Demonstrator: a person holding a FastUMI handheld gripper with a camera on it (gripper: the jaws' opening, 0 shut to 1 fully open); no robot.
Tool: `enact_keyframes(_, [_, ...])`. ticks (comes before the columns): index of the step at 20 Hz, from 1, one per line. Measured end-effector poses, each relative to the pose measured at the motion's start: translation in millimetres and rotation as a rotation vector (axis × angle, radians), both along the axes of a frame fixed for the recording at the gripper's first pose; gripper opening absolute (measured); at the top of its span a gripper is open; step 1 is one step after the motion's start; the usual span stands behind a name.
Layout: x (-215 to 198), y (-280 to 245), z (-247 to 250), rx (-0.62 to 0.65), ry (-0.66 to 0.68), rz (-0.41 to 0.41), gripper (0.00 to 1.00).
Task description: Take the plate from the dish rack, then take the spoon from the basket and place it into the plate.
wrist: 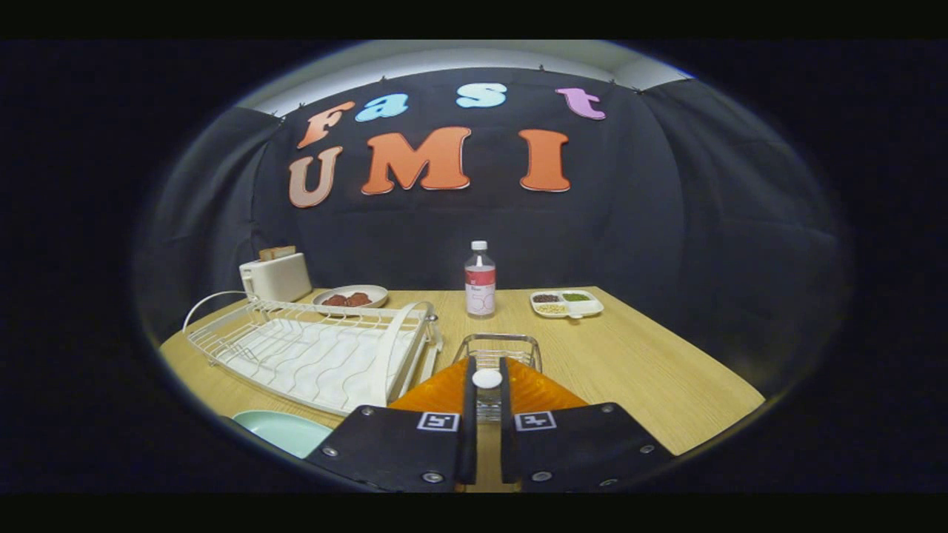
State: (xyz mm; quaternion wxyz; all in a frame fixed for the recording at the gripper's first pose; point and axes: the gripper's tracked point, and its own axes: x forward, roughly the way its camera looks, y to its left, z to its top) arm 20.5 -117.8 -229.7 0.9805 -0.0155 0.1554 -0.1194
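My gripper [486, 364] is shut on the spoon [486, 379]. The spoon's white rounded end pokes up between the two orange fingers [437, 392], and the rest of it is hidden between them. Just beyond the fingertips stands the small wire basket [497, 346] on the wooden table. A pale green plate [281, 431] lies flat on the table to the left of the gripper, in front of the white dish rack [318, 354]. No dishes stand in the rack.
Behind the rack stand a cream toaster [275, 276] and a plate of reddish food [350, 297]. A water bottle [480, 280] stands beyond the basket, with a divided white tray [566, 303] to its right. The table's edge [711, 437] runs along the right.
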Motion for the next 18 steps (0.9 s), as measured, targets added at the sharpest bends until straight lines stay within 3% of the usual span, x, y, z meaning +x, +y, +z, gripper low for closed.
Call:
enact_keyframes(11, [-26, 19, 127, -0.12, -0.188, 0.039, 0.1])
enact_keyframes(14, [-46, 39, 150, -0.11, -0.217, 0.097, 0.1])
enact_keyframes(18, [-76, 83, 153, -0.063, -0.204, 0.242, 0.1])
